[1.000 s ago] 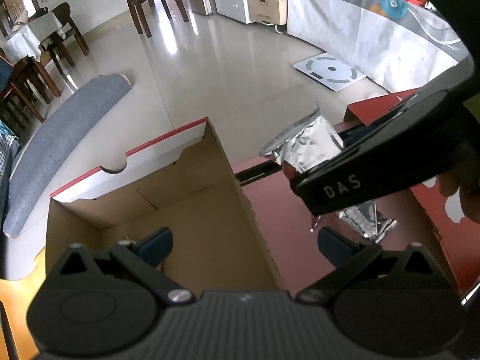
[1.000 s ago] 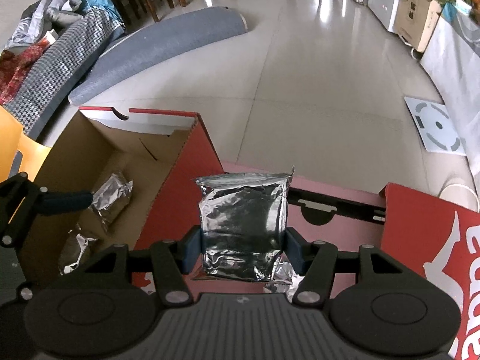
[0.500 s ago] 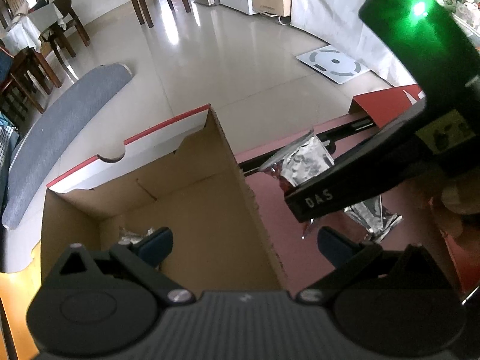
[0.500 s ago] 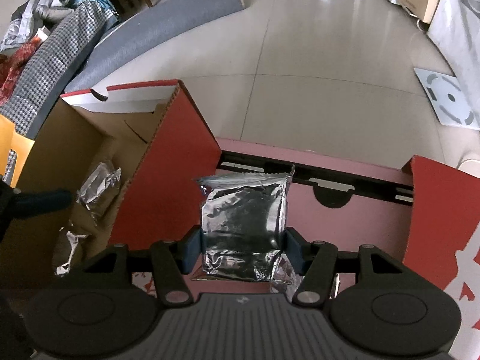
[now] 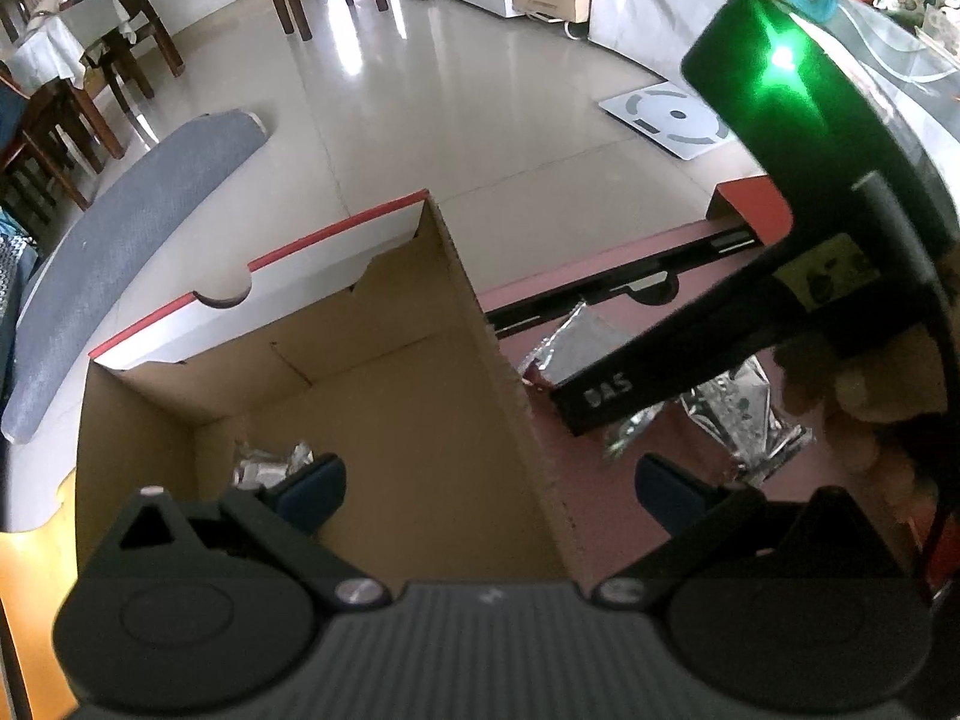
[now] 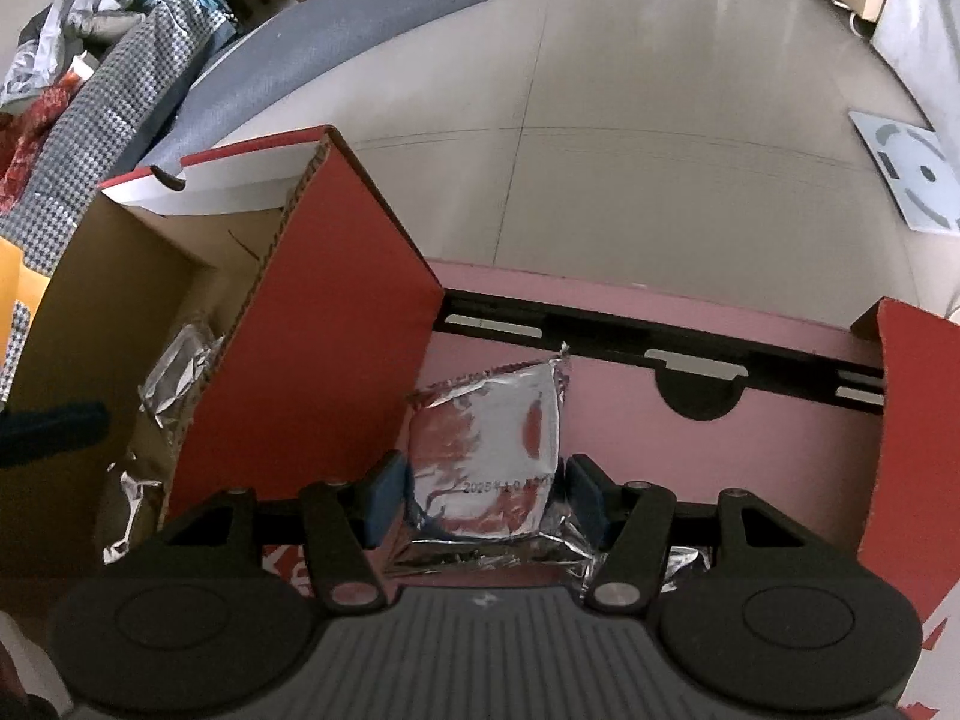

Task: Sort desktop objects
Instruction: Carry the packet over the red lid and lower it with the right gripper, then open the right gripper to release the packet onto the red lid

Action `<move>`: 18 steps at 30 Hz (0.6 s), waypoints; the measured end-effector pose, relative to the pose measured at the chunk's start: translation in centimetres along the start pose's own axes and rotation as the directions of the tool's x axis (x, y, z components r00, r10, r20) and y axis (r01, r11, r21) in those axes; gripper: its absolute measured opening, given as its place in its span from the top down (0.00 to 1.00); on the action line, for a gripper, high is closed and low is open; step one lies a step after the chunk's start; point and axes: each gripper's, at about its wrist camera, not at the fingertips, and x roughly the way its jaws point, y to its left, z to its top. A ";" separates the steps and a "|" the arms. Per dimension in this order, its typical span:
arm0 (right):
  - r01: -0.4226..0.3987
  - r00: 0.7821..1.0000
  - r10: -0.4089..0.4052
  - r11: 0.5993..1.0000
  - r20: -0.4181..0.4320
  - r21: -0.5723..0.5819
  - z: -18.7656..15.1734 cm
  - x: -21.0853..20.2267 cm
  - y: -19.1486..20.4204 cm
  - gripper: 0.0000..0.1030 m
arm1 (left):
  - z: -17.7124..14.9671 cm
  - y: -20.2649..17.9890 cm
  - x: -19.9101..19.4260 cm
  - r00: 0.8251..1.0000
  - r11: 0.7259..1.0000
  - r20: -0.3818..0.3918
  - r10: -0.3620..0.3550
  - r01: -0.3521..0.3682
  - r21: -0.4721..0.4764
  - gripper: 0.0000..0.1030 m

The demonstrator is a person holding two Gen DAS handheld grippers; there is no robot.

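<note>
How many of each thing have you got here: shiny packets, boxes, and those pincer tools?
Foil packets: 4 (one in the right gripper, one lying beside it, two in the brown box)
Cardboard boxes: 2 (brown box, red tray)
Grippers: 2 (right gripper, left gripper)
Total: 8

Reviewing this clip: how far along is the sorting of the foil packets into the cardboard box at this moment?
Partly done. Crumpled foil packets already lie inside the brown cardboard box. In hand: the right tongs grip a silver packet low over the red tray, outside the box. Left to do: another foil packet lies on the tray under them. The left tongs hang open and empty over the box wall.
</note>
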 end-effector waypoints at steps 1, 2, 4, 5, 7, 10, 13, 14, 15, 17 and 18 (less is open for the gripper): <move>0.011 1.000 -0.011 1.000 -0.004 0.006 0.0 -0.2 -0.1 0.43 | 0.0 0.1 0.0 1.000 1.000 0.001 0.000 0.000 -0.002 0.00; 0.021 1.000 -0.021 1.000 -0.008 0.012 0.0 -0.3 -0.3 0.43 | 0.0 0.2 -0.1 1.000 1.000 0.002 0.000 0.000 -0.005 0.00; 0.023 1.000 -0.023 0.999 -0.014 0.039 -0.2 -0.7 -0.9 0.43 | 0.0 0.3 -0.1 1.000 1.000 0.002 0.001 -0.001 -0.011 0.00; 0.018 1.000 -0.018 0.999 -0.016 0.047 -0.3 -0.9 -1.1 0.43 | 0.0 0.4 -0.1 1.000 1.000 0.001 0.002 -0.002 -0.013 0.00; 0.005 1.000 -0.004 0.999 -0.023 0.050 -0.6 -1.1 -1.3 0.43 | -0.1 0.4 -0.2 1.000 1.000 0.001 0.003 -0.003 -0.016 0.00; -0.018 0.999 0.019 0.999 -0.039 0.035 -0.9 -1.1 -1.1 0.43 | -0.1 0.4 -0.2 1.000 1.000 0.004 0.001 -0.001 -0.013 0.00; -0.015 0.999 0.016 1.000 -0.042 0.021 -1.1 -1.3 -0.9 0.43 | -0.2 0.3 -0.4 1.000 1.000 0.008 0.003 -0.003 -0.005 0.00; -0.009 0.999 0.010 1.000 -0.042 0.015 -1.2 -1.4 -0.8 0.43 | -0.2 0.3 -0.4 1.000 1.000 0.007 0.002 -0.002 -0.004 0.00; -0.001 0.999 0.002 1.000 -0.040 0.009 -1.2 -1.5 -0.7 0.43 | -0.2 0.4 -0.3 1.000 1.000 0.006 0.001 -0.001 -0.004 0.00; 0.013 0.999 -0.013 1.000 -0.036 -0.003 -1.3 -1.5 -0.5 0.43 | -0.3 0.4 -0.2 1.000 1.000 0.004 0.000 0.000 -0.003 0.00; 0.020 0.999 -0.020 1.000 -0.035 -0.003 -1.4 -1.6 -0.5 0.43 | -0.4 0.4 -0.2 1.000 1.000 0.003 0.005 -0.005 -0.002 0.00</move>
